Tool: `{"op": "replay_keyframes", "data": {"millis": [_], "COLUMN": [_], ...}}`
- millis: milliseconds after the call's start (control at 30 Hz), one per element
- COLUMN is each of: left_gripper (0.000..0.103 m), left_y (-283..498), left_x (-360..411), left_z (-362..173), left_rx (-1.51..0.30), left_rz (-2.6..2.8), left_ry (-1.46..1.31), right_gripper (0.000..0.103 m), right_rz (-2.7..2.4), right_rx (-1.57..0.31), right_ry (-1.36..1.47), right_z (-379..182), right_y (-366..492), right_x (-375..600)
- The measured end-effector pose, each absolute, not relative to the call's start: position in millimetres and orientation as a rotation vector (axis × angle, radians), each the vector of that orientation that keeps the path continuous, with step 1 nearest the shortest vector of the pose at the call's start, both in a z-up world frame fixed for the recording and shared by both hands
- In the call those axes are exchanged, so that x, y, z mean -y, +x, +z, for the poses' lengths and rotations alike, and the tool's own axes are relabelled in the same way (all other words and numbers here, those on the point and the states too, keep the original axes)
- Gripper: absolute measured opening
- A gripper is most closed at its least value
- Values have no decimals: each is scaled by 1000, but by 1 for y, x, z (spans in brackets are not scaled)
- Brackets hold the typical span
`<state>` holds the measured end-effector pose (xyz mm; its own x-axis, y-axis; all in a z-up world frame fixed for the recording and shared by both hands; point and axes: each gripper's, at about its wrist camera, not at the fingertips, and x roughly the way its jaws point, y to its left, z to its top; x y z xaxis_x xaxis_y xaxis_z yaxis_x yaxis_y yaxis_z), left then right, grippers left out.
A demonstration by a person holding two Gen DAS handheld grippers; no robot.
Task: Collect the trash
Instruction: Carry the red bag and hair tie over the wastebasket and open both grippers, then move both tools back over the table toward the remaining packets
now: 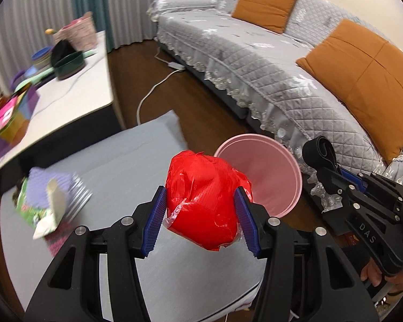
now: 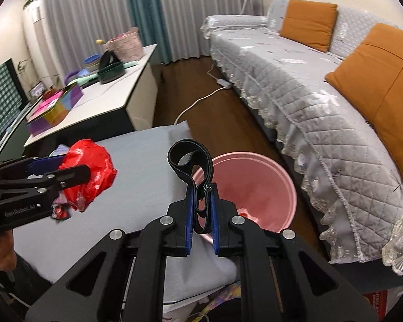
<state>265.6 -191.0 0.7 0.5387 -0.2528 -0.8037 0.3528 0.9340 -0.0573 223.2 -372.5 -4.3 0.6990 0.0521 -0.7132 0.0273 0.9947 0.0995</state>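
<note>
Firmly, the left gripper (image 1: 200, 216) pinches a crumpled red plastic bag (image 1: 205, 201) between its blue pads, the wad bulging above and below them. The right gripper (image 2: 202, 221) has its jaws nearly closed on a looped black zipper strip (image 2: 189, 158), whose free loop stands up past the fingertips.

In the left wrist view the pink waste bin (image 1: 263, 177) sits on the floor at about 1 o'clock from the bag, just beyond the edge of the grey-covered table (image 1: 121, 161); in the right wrist view it lies straight ahead at 12 o'clock. Both loads look to be on their way to it.

To do this well, each gripper should be carried fully over the bin's mouth before letting go, since the light bag may drift and the strip's loop could catch on the rim. Releasing one at a time would keep the two grippers from crowding. More wrappers (image 1: 44, 204) lie on the table at 9 o'clock.
</note>
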Motion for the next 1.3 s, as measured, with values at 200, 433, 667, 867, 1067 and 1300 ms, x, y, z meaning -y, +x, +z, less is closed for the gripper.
{"op": "replay_keyframes", "data": {"millis": [200,433,667,867,1067,1300], "left_gripper": [51,51,51,51,51,80], "left_y": [292,317,340,354,364,374], "left_x": [233,277,303,313,319,321], "left_z": [-3,-21,-53,-76,-90,-103], "left_rx": [-936,-940,-1001,-1047,-1076,-1152], "left_rz": [-426,-478,-496,-485,-484,-469], "left_ry": [133,163,178,193,193,191], "right_gripper": [12,12,12,12,12,44], "right_rz": [-42,-76,-124,-134,-139,-174], "right_rx": [-778,-800,-852,-907,-945,-988], "right_ry": [153,215,226,222,221,274], "right_z": [-6,-33,-57,-73,-83,-95], "right_y": [246,269,285,296,304,312], "right_x": [403,433,457,464,465,475]}}
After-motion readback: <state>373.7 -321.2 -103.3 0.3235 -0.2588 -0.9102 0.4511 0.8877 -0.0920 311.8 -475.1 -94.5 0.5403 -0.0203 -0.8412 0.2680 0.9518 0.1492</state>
